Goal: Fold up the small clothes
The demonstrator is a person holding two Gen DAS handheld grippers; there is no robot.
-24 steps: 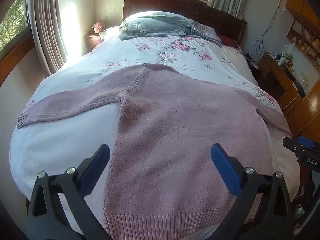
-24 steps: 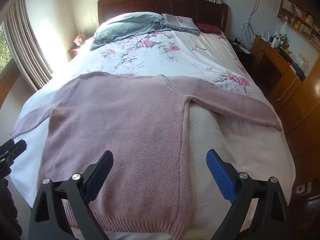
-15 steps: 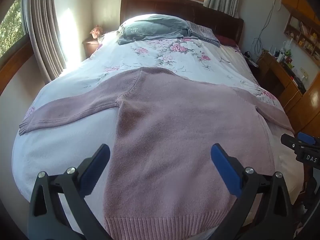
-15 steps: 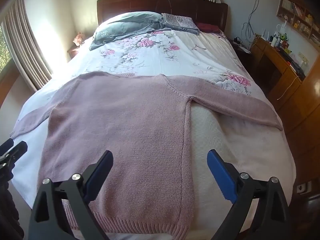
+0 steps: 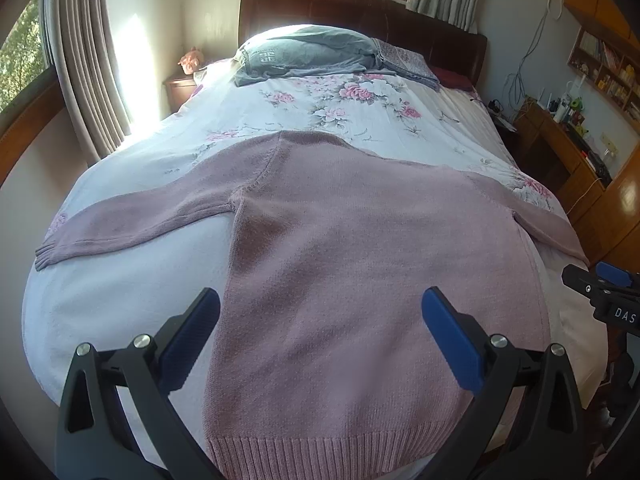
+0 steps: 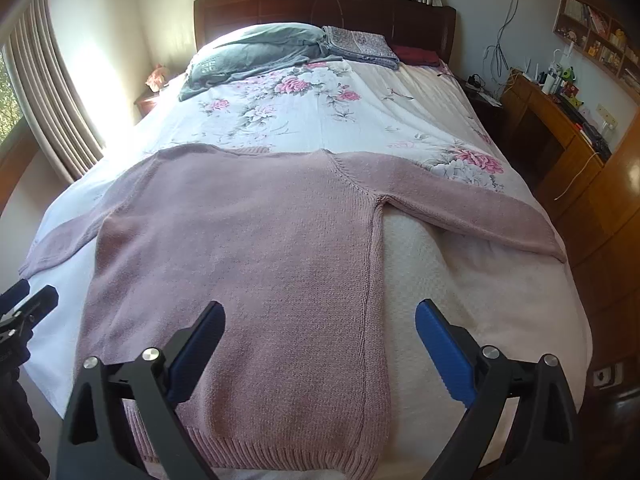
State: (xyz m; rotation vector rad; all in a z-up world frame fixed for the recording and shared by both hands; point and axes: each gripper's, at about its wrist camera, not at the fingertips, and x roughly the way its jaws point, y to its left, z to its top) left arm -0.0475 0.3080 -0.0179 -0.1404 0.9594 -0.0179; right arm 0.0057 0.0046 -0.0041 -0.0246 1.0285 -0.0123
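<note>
Hovering with jaws spread wide and empty, the left gripper and right gripper are drifting slightly back from the pink sweater lying flat just ahead, folding not yet begun.

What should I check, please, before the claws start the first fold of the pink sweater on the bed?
1. Pink sweater lies flat, body smooth: ok.
2. Both sleeves spread out to the sides, left sleeve and right sleeve: ok.
3. Left claw open and empty, above the hem: ok.
4. Right claw open and empty, above the sweater's right side seam: ok.
5. Free room on the floral bedsheet beyond the collar; the grey pillow is far off: ok.
6. Ribbed hem lies fully on the bed, not hanging over the edge: cannot tell.
</note>
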